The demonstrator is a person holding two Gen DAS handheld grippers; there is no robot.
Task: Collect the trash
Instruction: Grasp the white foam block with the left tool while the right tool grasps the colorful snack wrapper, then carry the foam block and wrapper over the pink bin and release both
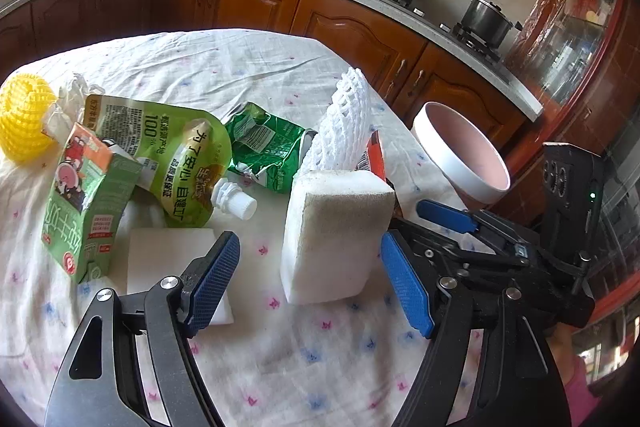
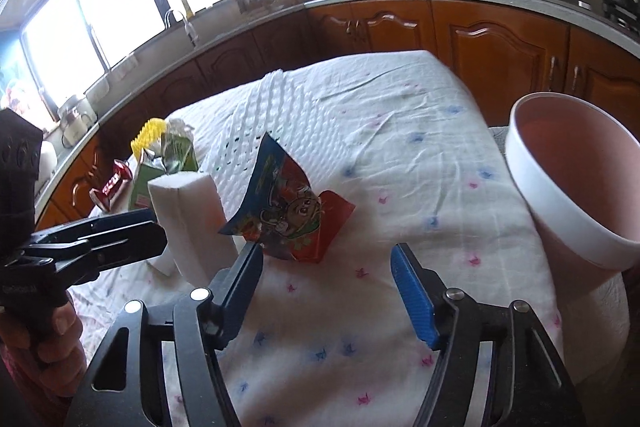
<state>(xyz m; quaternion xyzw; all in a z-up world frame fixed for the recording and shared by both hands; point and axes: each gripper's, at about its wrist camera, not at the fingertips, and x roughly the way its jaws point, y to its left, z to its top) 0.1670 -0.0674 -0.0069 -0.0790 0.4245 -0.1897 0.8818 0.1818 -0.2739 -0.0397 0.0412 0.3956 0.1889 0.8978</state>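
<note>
Beside the white foam block [image 1: 336,239] on the floral tablecloth [image 1: 280,347], the left gripper [image 1: 308,279] spreads wide — fingers either side, not touching. The right gripper [image 2: 326,291] gapes empty before a crumpled cartoon wrapper [image 2: 292,215]; the pink-lined white bin [image 2: 576,183] stands right of the block.

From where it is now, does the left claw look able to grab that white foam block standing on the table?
Probably yes. The left claw is open, and the white foam block stands upright right ahead, roughly between its fingers. Nothing lies between them, though the right claw sits close beside the block.
</note>
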